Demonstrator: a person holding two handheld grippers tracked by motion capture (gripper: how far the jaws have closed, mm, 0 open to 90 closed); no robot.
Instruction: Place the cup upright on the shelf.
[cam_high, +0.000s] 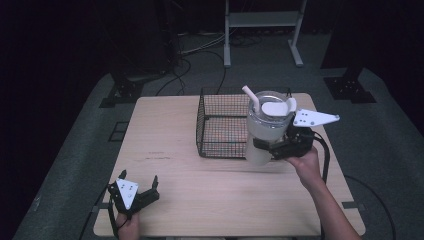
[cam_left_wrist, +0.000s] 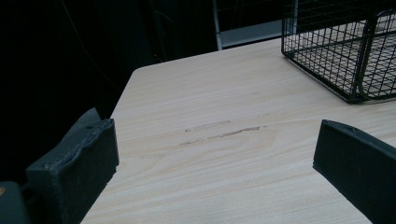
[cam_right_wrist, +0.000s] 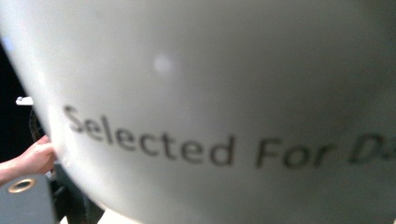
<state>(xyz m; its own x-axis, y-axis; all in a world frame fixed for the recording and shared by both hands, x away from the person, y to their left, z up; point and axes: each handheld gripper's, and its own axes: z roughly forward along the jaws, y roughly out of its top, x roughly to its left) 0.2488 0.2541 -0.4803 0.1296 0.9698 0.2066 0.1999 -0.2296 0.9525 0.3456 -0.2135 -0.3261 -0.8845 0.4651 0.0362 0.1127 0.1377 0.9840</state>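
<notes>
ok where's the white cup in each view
high view: cup right of centre, held upright by the right hand-held gripper at the wire basket's right edge.
left gripper view: the cup itself isn't clear; the basket sits top right.
right gripper view: cup close up, printed "Selected For".
shared landmark: the basket, in the high and left gripper views.
</notes>
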